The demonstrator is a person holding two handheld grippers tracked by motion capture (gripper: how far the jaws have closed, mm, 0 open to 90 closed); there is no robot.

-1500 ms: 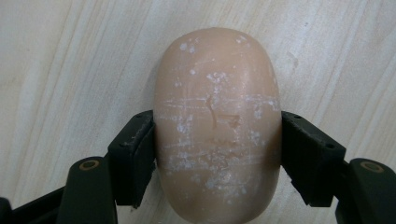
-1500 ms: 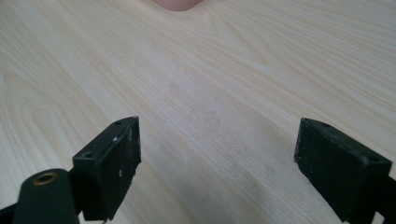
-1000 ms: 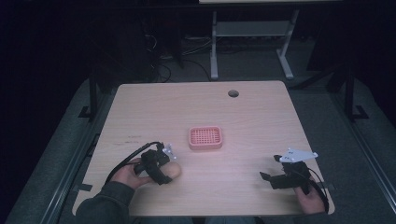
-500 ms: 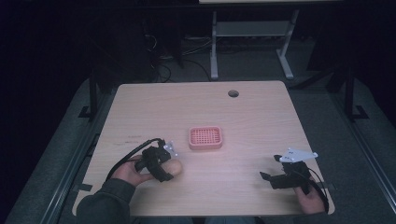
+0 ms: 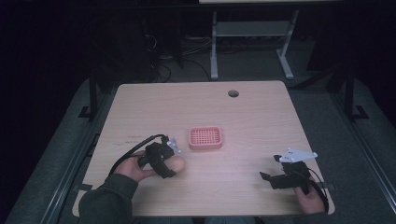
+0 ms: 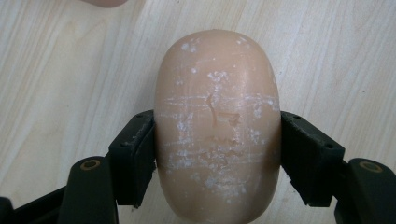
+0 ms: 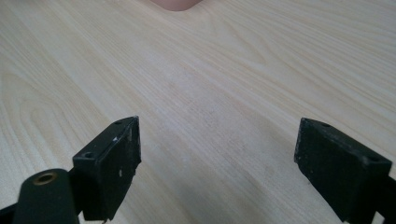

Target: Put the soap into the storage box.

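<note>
The soap bar [image 5: 176, 164], a pale peach oval, sits clamped in my left gripper [image 5: 169, 164] near the front left of the table [image 5: 196, 100] in the high view. The pink soap dish [image 5: 205, 137] lies just beyond it, toward the middle of the table, close but apart, and it looks empty. My right gripper [image 5: 265, 177] rests low over the front right, well apart from both. I judge the pick-up done and the carry to the dish not yet made; the setting down is left too.

In the left gripper view, the soap bar [image 6: 217, 126] stands between my two black jaws, each pad pressed flat against one long side, roughly at mid-length. Its rounded far end sticks out past my fingertips [image 6: 137, 158], and its scuffed, white-flecked top faces the camera. Whether it is lifted off the wood or touches it, I cannot tell.

In the right gripper view, my jaws stand wide with nothing between them, bare tabletop beneath, and a pink corner of the dish [image 7: 175, 4] peeks in at the top edge.
</note>
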